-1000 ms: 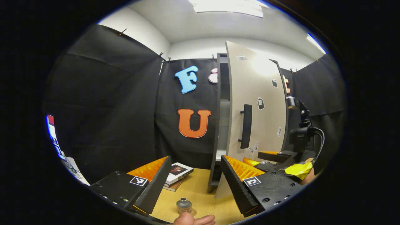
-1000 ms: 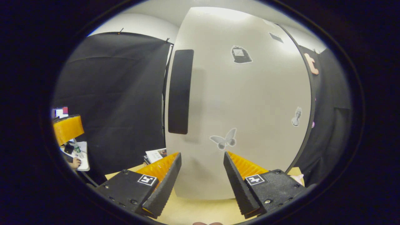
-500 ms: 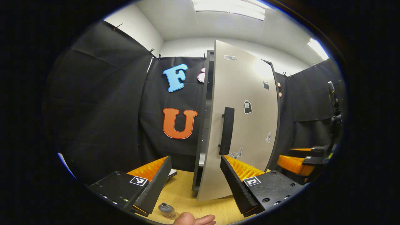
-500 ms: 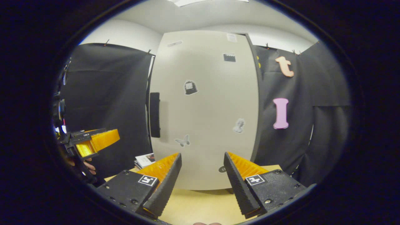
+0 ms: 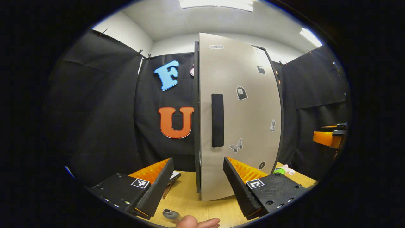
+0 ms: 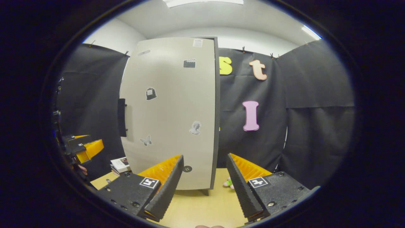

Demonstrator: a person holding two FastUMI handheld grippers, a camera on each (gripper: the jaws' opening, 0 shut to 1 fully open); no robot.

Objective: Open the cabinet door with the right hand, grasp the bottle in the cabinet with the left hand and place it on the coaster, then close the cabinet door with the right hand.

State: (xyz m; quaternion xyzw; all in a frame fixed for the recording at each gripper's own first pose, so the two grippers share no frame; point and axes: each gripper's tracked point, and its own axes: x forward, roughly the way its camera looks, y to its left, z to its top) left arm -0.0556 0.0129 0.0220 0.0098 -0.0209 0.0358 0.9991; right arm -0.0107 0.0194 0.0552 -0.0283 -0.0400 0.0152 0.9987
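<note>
The cabinet door (image 5: 246, 120) is pale grey with stickers and a black handle (image 5: 217, 120); it lies flat against the dark cabinet body and looks shut. In the right gripper view the door (image 6: 171, 114) stands ahead to the left, with its handle (image 6: 121, 117) at its left side. A small bottle (image 5: 171, 214) pokes up at the bottom edge, beside a hand (image 5: 197, 222); its base is hidden. My left gripper (image 5: 197, 186) is open and holds nothing. My right gripper (image 6: 204, 186) is open too, well back from the door, and its orange finger (image 5: 327, 138) shows far right.
The wooden table (image 5: 190, 196) carries a stack of books (image 5: 172, 177) left of the cabinet, and a small green and pink toy (image 5: 283, 171) lies to its right. In the right gripper view the books (image 6: 120, 164) and the toy (image 6: 228, 182) sit either side of the cabinet.
The door has swung from ajar to flat against the cabinet. My right gripper has drawn back from the door and off to the right. The left view has shifted a little.
</note>
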